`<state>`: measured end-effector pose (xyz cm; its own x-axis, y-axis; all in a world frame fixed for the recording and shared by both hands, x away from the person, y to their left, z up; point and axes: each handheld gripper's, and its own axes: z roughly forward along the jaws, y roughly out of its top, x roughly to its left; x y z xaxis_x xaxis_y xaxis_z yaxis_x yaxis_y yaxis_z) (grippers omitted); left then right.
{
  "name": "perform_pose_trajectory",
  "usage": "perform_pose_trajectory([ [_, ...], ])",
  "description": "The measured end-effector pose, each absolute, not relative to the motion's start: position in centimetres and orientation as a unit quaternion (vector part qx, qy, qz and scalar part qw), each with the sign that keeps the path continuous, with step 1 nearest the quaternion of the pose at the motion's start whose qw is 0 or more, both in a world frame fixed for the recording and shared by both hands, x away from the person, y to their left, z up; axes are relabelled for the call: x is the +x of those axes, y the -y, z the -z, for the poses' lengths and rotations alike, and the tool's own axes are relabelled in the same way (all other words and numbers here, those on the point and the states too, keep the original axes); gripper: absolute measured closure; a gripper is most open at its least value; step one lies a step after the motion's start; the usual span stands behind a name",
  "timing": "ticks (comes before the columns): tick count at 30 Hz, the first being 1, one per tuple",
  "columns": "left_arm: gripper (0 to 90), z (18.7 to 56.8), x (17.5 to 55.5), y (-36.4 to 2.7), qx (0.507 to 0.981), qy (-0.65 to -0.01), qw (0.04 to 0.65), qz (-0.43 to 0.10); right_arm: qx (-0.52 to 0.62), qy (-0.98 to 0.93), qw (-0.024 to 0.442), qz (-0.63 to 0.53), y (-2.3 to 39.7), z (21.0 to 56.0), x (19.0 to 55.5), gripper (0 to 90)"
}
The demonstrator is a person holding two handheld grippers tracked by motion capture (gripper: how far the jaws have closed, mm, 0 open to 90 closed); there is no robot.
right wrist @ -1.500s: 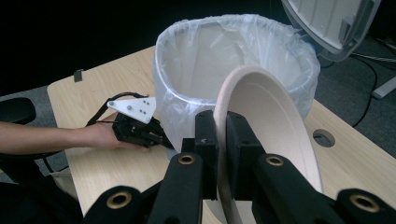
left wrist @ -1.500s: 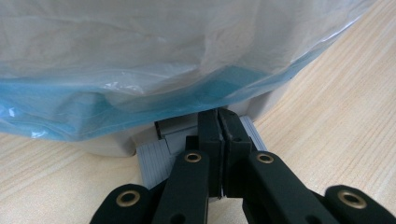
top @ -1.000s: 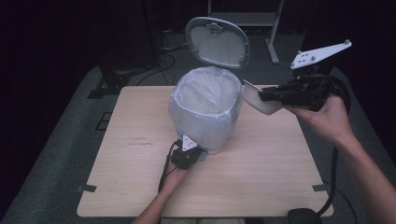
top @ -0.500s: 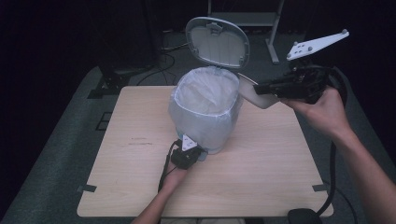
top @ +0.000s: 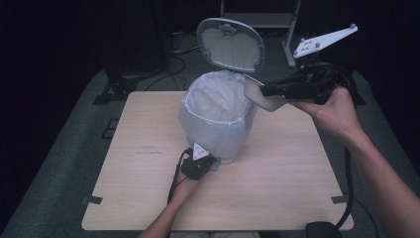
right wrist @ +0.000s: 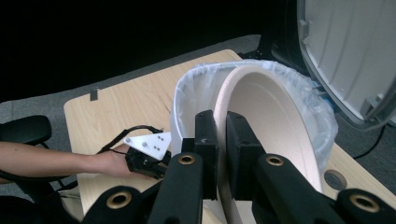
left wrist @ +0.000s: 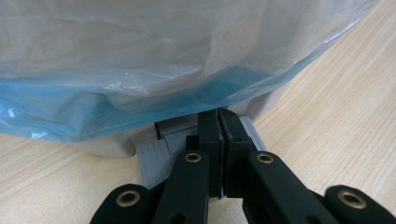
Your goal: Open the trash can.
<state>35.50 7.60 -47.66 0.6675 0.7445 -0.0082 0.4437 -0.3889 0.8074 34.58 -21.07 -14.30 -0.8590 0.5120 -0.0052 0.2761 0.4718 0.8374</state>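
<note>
1. Right gripper (top: pixel 265 91) is clenched on the rim of a beige plate (right wrist: pixel 275 121), held on edge just over the open mouth of the bin (top: pixel 218 124).
2. Left gripper (left wrist: pixel 219 126) has its jaws pressed together with nothing between them; the tips rest on the grey pedal (left wrist: pixel 156 156) at the bin's base.
3. The bin stands near the middle of the wooden table (top: pixel 297 163), lined with a translucent bag (left wrist: pixel 140 56) folded down over its blue wall.
4. The lid (top: pixel 232 43) stands raised behind the mouth, just beside the plate.
</note>
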Motion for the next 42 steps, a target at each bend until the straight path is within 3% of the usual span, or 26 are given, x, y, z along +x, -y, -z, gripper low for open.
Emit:
perform_pose_trajectory([
  [42, 89.3, 47.7, 35.5, -7.7, 0.814, -0.362, 0.417, -0.179, 0.200, -0.859, 0.108, -0.459, 15.7, 13.8, 37.7, 83.8],
])
